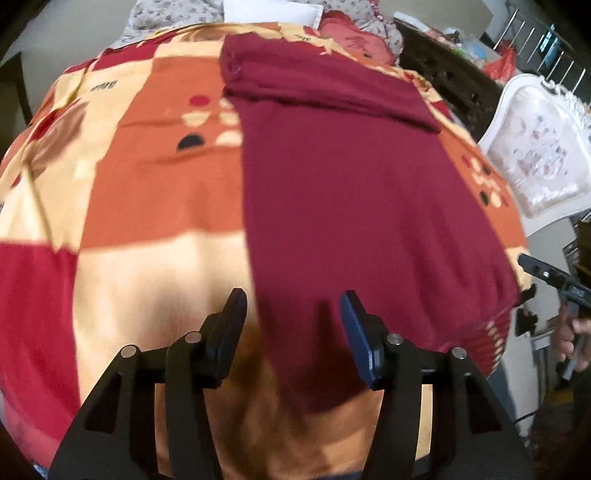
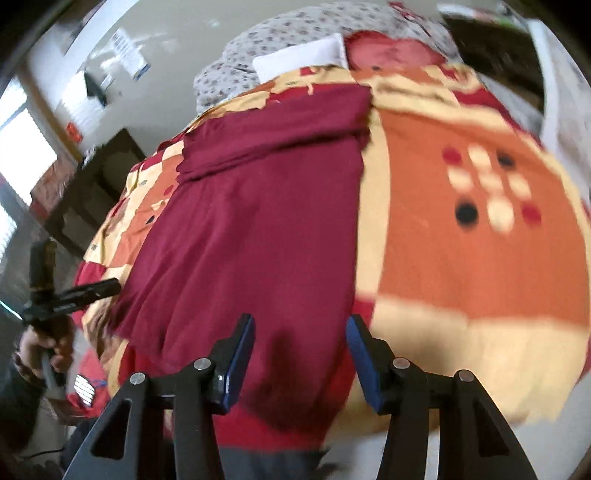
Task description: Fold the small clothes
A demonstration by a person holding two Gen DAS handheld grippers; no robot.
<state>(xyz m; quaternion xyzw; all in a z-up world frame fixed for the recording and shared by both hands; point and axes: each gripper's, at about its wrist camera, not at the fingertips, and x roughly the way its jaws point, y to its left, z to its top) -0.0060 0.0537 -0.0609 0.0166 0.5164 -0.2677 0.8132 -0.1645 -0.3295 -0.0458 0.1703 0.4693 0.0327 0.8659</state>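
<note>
A maroon garment (image 1: pixel 351 184) lies flat on the bed, with its far end folded over into a thick band (image 1: pixel 314 85). My left gripper (image 1: pixel 293 297) hovers open over the garment's near left edge, and no cloth is between its fingers. In the right wrist view the same garment (image 2: pixel 258 221) runs away from me, and my right gripper (image 2: pixel 301 321) stands open above its near right corner, also holding nothing. Each view catches the other gripper at the side: the right gripper (image 1: pixel 543 275) off the bed's right edge, the left gripper (image 2: pixel 88 290) at the left, held in a hand (image 2: pixel 40 350).
The bed cover (image 1: pixel 147 184) is checked in orange, red and cream. A white pillow (image 1: pixel 273 13), a red cushion (image 2: pixel 391 51) and a floral quilt (image 2: pixel 258 40) lie at the head. A white padded chair (image 1: pixel 543 147) and dark furniture (image 2: pixel 96 177) flank the bed.
</note>
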